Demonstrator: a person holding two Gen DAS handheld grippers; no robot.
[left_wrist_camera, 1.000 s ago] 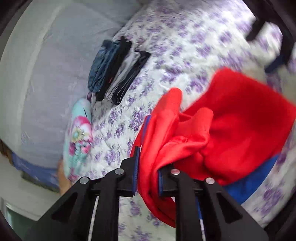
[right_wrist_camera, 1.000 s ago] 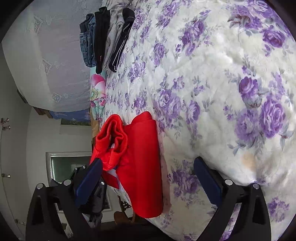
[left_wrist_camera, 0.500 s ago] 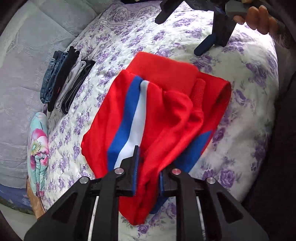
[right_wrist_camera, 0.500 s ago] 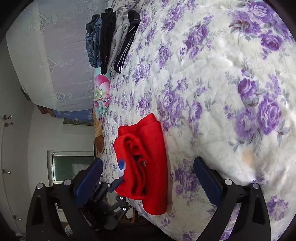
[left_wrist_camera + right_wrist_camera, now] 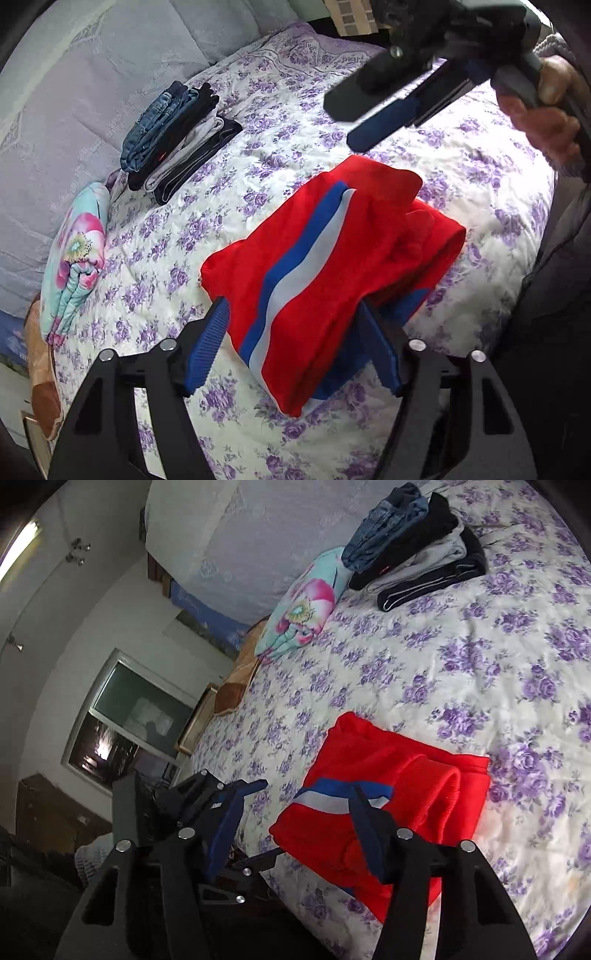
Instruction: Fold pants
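Note:
The red pants (image 5: 332,266) with a blue and white stripe lie folded in a bundle on the floral bedspread (image 5: 258,177) near the bed's front edge. My left gripper (image 5: 291,347) is open, its fingers spread on either side of the bundle's near end. In the right wrist view the pants (image 5: 388,794) lie just ahead of my right gripper (image 5: 295,823), which is open above the bundle's edge. The right gripper also shows in the left wrist view (image 5: 399,99), held above the far side of the pants.
A row of folded dark and denim pants (image 5: 177,136) lies at the back of the bed by the grey headboard cushion (image 5: 74,110). A folded floral blanket (image 5: 77,254) lies at the left edge. The person's body (image 5: 554,332) stands at the right.
My left gripper has opened and let go of the red pants, which now lie flat on the bed. The right gripper has swung round above the bundle.

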